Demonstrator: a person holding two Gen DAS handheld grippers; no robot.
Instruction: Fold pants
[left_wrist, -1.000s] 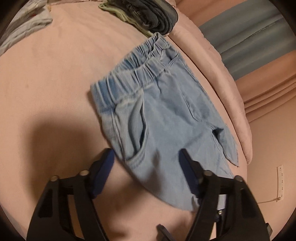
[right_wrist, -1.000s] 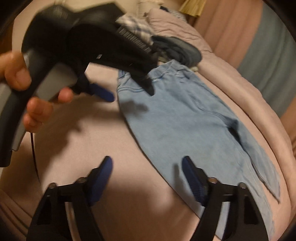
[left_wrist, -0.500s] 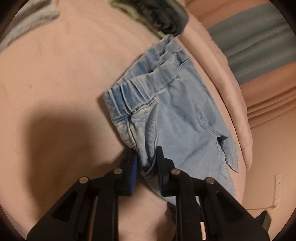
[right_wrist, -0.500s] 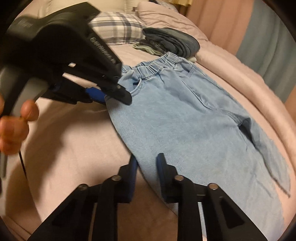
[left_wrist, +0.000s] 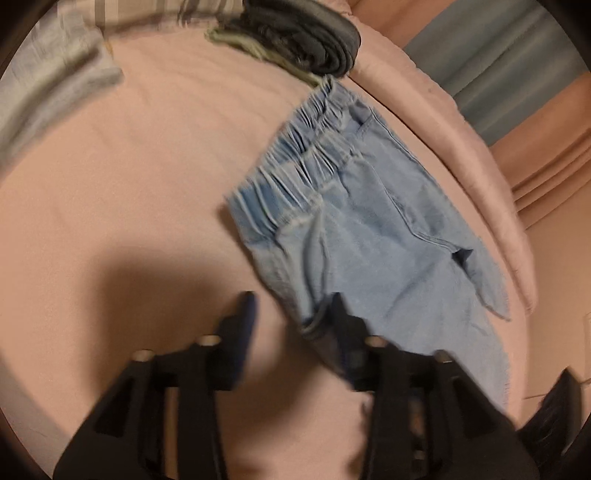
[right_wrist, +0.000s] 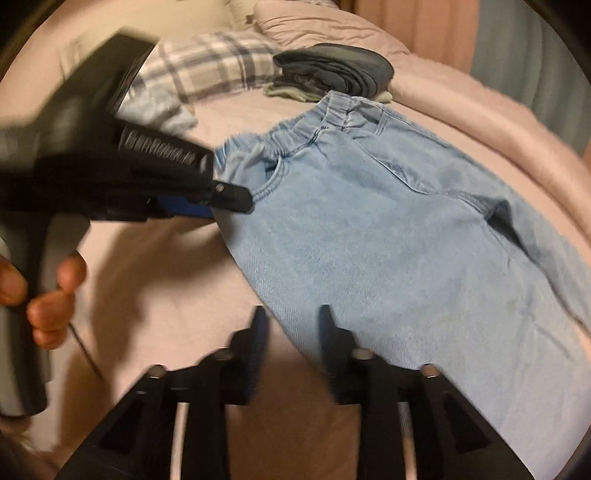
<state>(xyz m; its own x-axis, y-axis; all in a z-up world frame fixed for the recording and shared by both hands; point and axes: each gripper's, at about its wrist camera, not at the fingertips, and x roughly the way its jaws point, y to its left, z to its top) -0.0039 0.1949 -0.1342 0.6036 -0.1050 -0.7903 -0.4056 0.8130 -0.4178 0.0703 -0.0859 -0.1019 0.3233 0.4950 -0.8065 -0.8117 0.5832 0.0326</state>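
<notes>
Light blue denim pants (left_wrist: 373, 236) with an elastic waistband lie flat on the pink bed, waistband toward the far side; they also show in the right wrist view (right_wrist: 399, 240). My left gripper (left_wrist: 291, 317) is open at the pants' near side edge by the front pocket, its right finger touching the cloth. It shows from the side in the right wrist view (right_wrist: 229, 201), held by a hand. My right gripper (right_wrist: 291, 325) is open at the same edge, lower down the leg, with the cloth edge between its fingers.
A stack of folded dark jeans (right_wrist: 340, 74) sits beyond the waistband, also in the left wrist view (left_wrist: 303, 37). A plaid pillow (right_wrist: 210, 66) lies at the far left. A pink duvet roll (right_wrist: 480, 122) runs along the right of the pants. Curtains hang beyond it.
Half a second ago both grippers were shut on the pants' edge, after closing from open. Now both have opened and let go; the bunched cloth at the left gripper has dropped flatter.
</notes>
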